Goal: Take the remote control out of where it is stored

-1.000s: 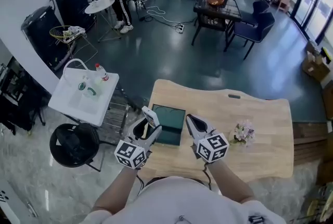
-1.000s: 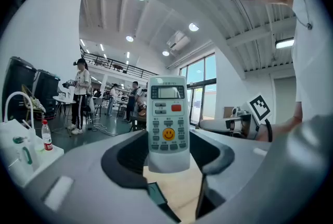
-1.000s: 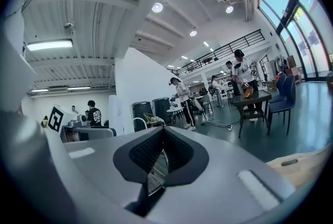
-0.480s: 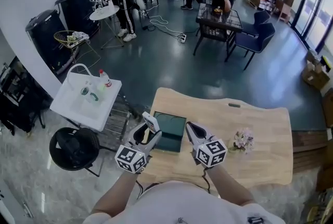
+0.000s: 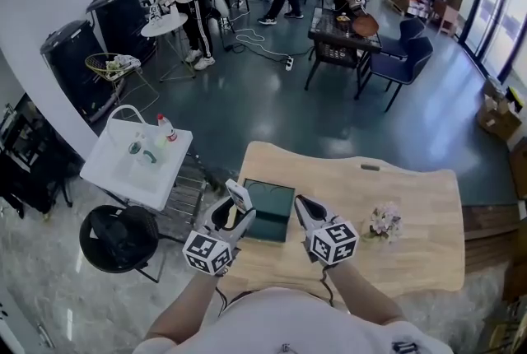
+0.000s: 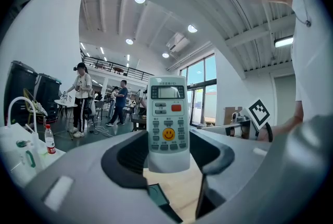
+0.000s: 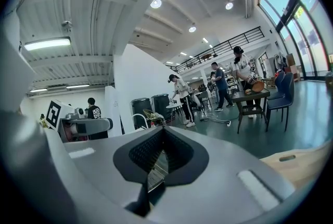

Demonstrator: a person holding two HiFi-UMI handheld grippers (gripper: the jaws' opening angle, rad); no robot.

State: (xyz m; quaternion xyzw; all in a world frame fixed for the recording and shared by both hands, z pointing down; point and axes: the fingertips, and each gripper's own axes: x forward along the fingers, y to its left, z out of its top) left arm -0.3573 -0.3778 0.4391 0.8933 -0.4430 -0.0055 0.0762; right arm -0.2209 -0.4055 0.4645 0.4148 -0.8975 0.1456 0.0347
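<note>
Remote control [image 6: 167,123] upright, clamped in left tool [image 6: 169,147], right tool [image 7: 162,139] closed, empty.

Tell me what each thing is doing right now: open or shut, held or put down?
remote control: held upright above the wooden table.
left gripper: shut on the remote control.
right gripper: shut, empty.
dark box: flat on the table.
flowers: lying on the table.
bottle: upright, red cap on.

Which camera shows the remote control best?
The left gripper view: the remote control stands centred between the jaws, with buttons and screen clear. The head view shows it tiny; the right gripper view, not at all.
</note>
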